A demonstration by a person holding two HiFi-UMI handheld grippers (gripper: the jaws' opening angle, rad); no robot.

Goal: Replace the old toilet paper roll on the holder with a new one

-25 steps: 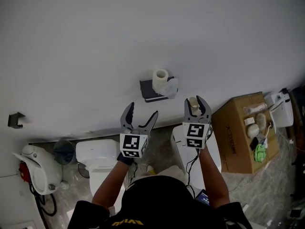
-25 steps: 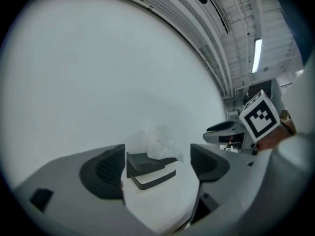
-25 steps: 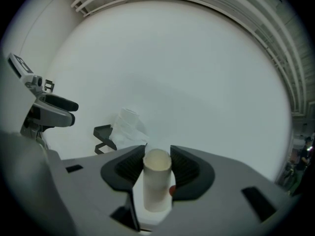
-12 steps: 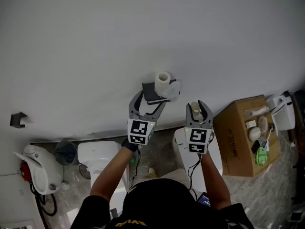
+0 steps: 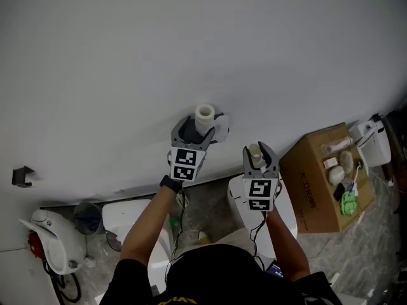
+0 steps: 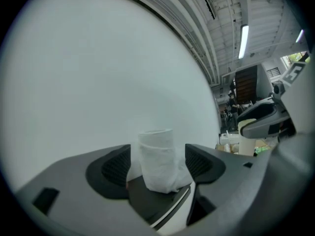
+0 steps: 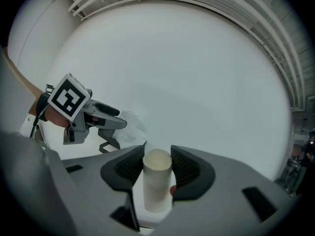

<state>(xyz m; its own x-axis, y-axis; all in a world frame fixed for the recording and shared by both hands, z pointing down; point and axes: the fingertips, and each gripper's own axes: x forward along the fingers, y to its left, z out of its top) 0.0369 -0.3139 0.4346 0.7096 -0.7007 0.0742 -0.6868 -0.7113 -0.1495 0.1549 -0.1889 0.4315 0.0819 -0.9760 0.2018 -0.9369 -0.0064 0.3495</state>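
A plain white wall [image 5: 191, 43] fills most of the head view. Below it is a grey, stone-patterned floor [image 5: 381, 259]. On the floor stand a white toilet [image 5: 127, 215] and, to the right, a brown cardboard box [image 5: 315, 183] with small items on its top. The dark print on the box's side is too small to read. A small dark holder [image 6: 152, 200] juts from the wall.

The toilet paper roll [image 5: 205, 114] stands upright on the holder. Its long axis is vertical, its hollow end faces up, and a loose tail of paper hangs on its right side.

The left gripper [image 5: 194, 127] points level at the wall. Its jaws stand wide on either side of the roll and have just been closing. The left gripper view shows a gap between each pad and the paper.

The right gripper [image 5: 257, 154], just right of the holder and apart from it, clamps a bare beige cardboard tube [image 7: 156, 181]. The tube also stands upright with its open end up.

Each gripper's cube carries black-and-white square markers and no words.
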